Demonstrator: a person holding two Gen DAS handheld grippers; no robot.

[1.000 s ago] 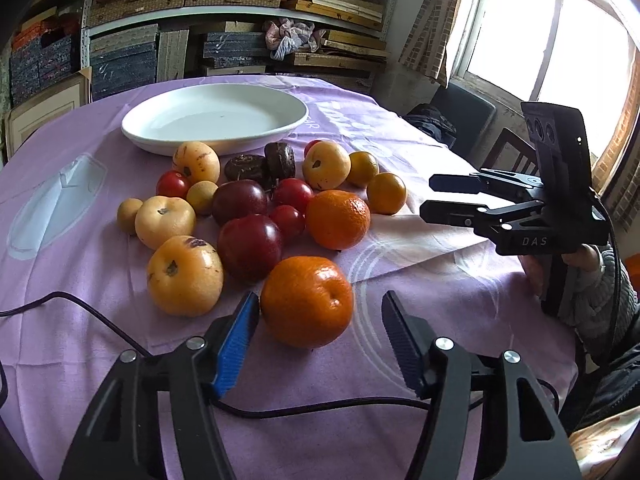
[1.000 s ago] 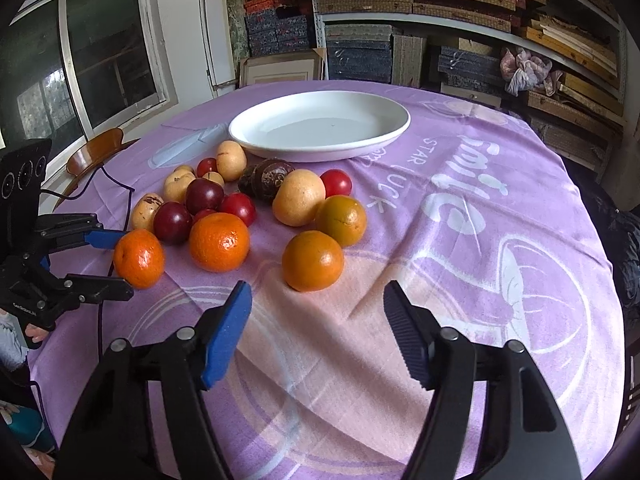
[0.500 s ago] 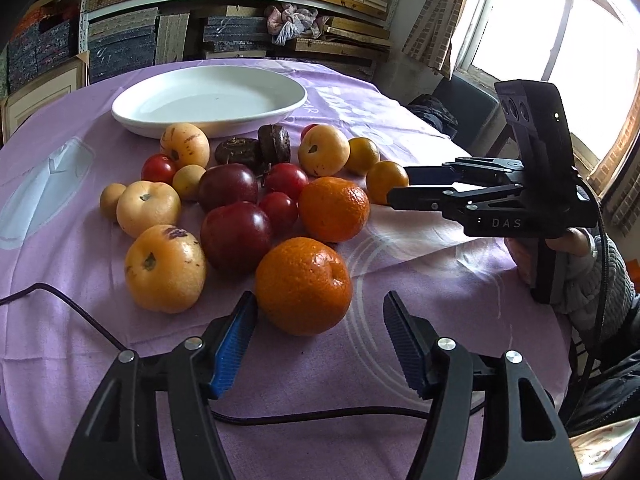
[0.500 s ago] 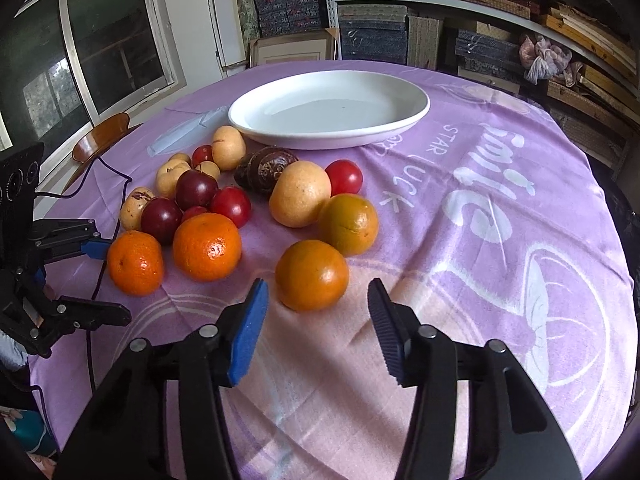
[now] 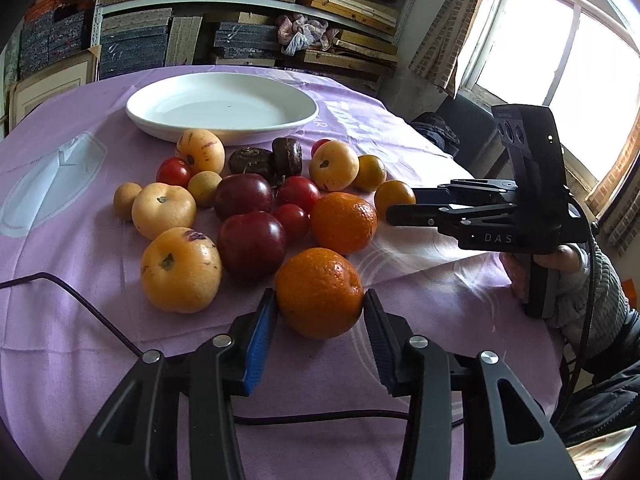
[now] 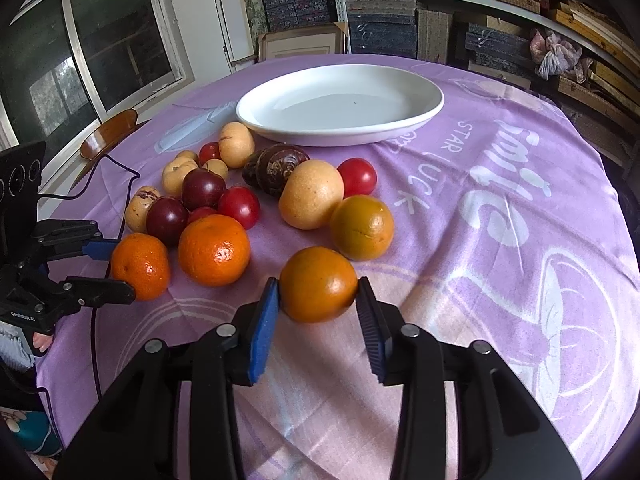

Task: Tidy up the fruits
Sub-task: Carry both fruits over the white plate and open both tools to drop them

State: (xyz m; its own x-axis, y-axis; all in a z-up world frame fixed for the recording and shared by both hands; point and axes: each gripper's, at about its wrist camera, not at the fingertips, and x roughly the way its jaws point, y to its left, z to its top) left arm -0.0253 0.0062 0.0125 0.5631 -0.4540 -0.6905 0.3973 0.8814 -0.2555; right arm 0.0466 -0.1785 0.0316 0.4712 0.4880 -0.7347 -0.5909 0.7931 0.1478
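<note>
Both gripper bodies are cut off at the bottom edge of their own views, and the person shows only as a hand [image 5: 560,264] in a knit grey sleeve [image 5: 596,292] at the right edge of the left wrist view. Shelves [image 5: 240,20] behind hold stacked flat boards and boxes, too warped to read; the window [image 5: 560,40] is blown out white. Left gripper [image 5: 320,300]: jaws closing on the nearest orange [image 5: 320,292], blue ribbed pads touching both its sides, fruit sitting on the tablecloth [image 5: 60,340]. Right gripper [image 6: 318,294]: jaws closing on a darker, greenish-orange citrus [image 6: 318,284], pads against both sides, also on the cloth. In the left view the right gripper's black fingers hide part of that citrus. Counts in the right view: two bright pebbly oranges, the held one plus a second orange [image 6: 214,250]; two duller smooth citrus, the held one plus another [image 6: 362,227] just behind it; about three small glossy red tomatoes, e.g. [image 6: 357,176]; two dark red plums [image 6: 167,220]; roughly six pale yellow roundish fruits, some streaked purple, the biggest [image 6: 311,194] at centre, though some are half hidden so the count is unsure; two dark brown ridged lumps [image 6: 280,170], kind unclear. One white oval glazed plate [image 6: 420,116] sits behind the heap, shallow and smooth. The cloth is purple with white print and covers a round table. A dark cable [image 5: 80,304] runs across the near cloth, with its end hidden under the left gripper.
</note>
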